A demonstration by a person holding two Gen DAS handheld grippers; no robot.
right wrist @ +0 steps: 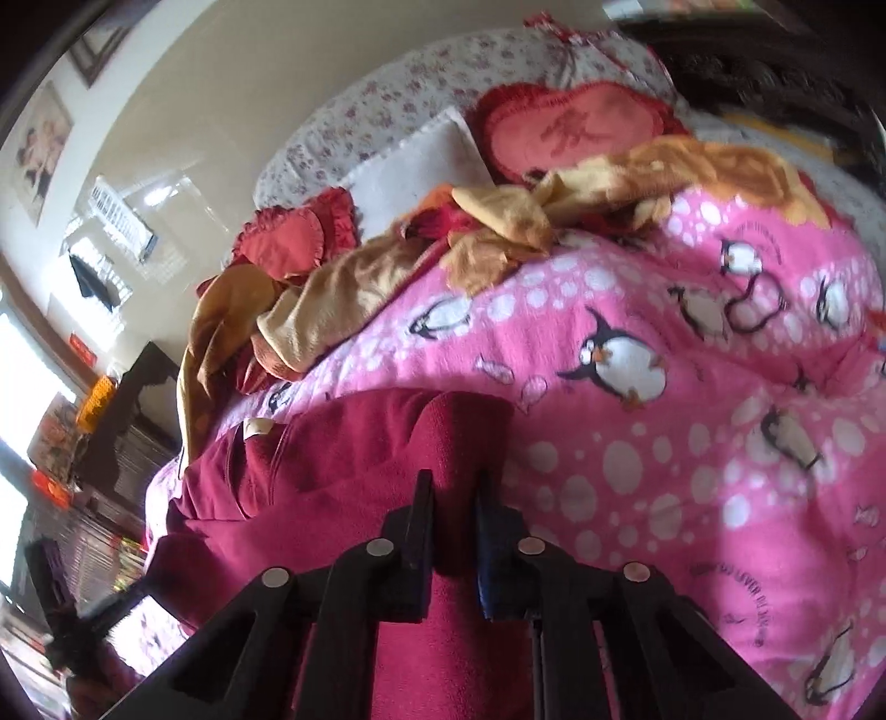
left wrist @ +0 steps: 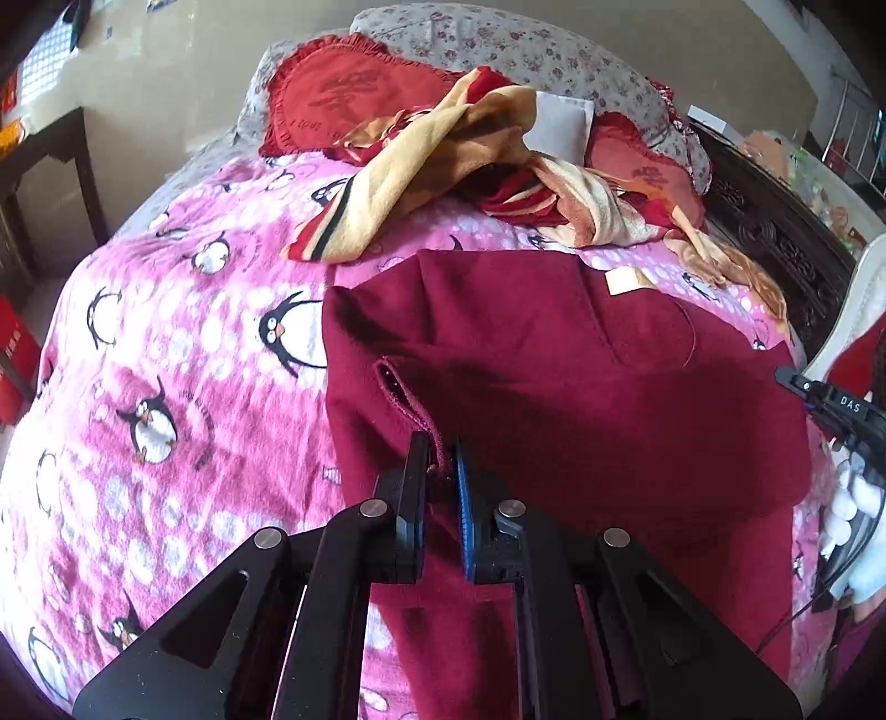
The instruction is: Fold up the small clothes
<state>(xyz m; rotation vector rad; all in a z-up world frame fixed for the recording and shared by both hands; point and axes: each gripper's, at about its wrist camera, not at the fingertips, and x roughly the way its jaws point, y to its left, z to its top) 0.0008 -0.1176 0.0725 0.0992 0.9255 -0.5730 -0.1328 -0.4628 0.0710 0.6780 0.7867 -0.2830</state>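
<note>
Left gripper [left wrist: 442,448]: I have its jaws pinched nearly together on a hemmed edge of the dark red garment [left wrist: 554,376], the hem rising from the pads toward 11 o'clock.

Right gripper [right wrist: 454,487]: my jaws here are clamped on a raised fold of the same garment [right wrist: 343,498], the cloth bunched up between the fingers. In the left wrist view this gripper [left wrist: 830,410] shows at 3 o'clock, at the garment's edge.

Garment: spread across the pink penguin blanket [left wrist: 166,343], wrinkled, one part lying flat toward 12 o'clock from the left gripper. A small pale tag [left wrist: 623,279] sits near its far edge at 1 o'clock.

Yellow and red blanket [left wrist: 443,183]: crumpled in a heap at 12 o'clock, beyond the garment, apart from it.

Red frilled cushion [left wrist: 332,105]: at 11 o'clock behind the heap, leaning on a floral pillow [left wrist: 498,44].

White cushion [left wrist: 559,124]: partly under the heap, at 12 o'clock.

Dark wooden table [left wrist: 50,166]: at 9 o'clock, beside the bed.
</note>
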